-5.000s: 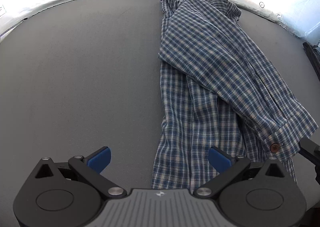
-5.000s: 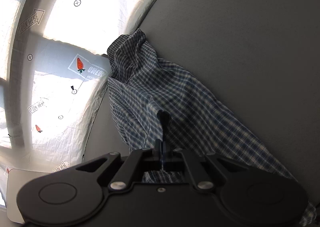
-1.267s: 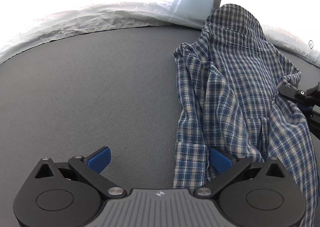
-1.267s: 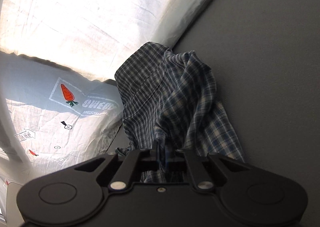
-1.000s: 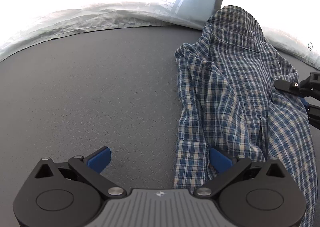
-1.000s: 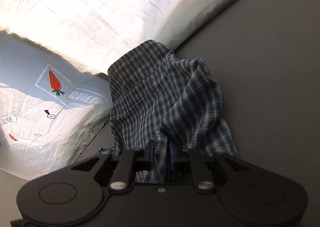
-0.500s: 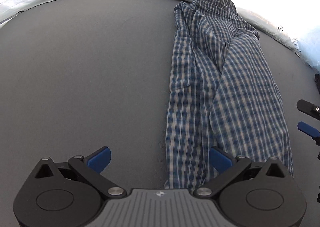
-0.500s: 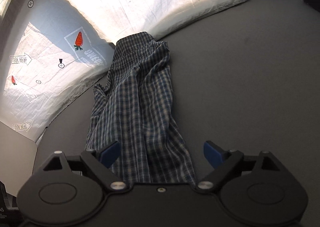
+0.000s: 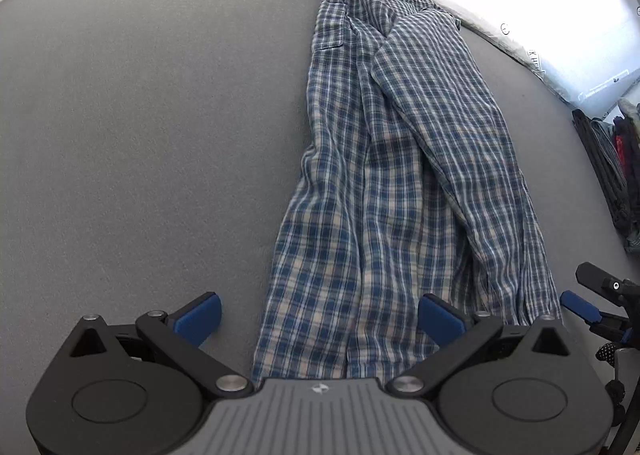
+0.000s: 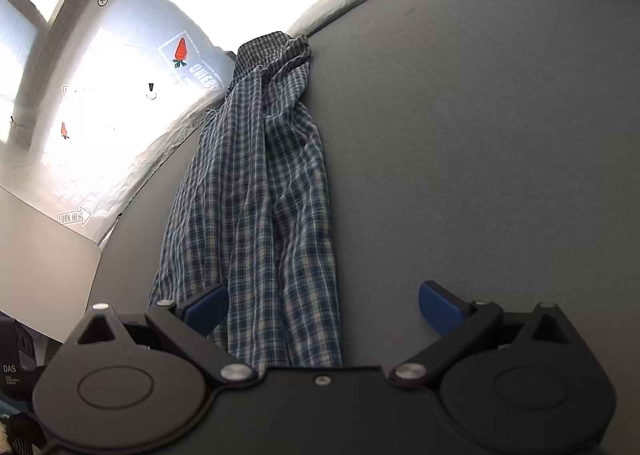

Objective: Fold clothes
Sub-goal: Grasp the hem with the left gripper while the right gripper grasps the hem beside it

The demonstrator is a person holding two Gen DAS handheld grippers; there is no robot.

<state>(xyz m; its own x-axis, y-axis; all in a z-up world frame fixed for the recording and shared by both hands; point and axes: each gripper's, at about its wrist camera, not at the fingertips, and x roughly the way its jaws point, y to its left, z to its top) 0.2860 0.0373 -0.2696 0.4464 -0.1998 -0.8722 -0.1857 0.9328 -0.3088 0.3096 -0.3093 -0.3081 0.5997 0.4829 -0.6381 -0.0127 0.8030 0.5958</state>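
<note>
Lying released, shirt (image 9: 400,183) lengthwise, right gripper (image 10: 324,307) jaws now spread

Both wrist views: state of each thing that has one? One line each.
plaid shirt: lying on the grey table, folded lengthwise into a long narrow strip, wrinkled, not gripped.
left gripper: open, jaws spread either side of the shirt's near end.
right gripper: open, holding nothing, shirt's near end between its jaws.
</note>
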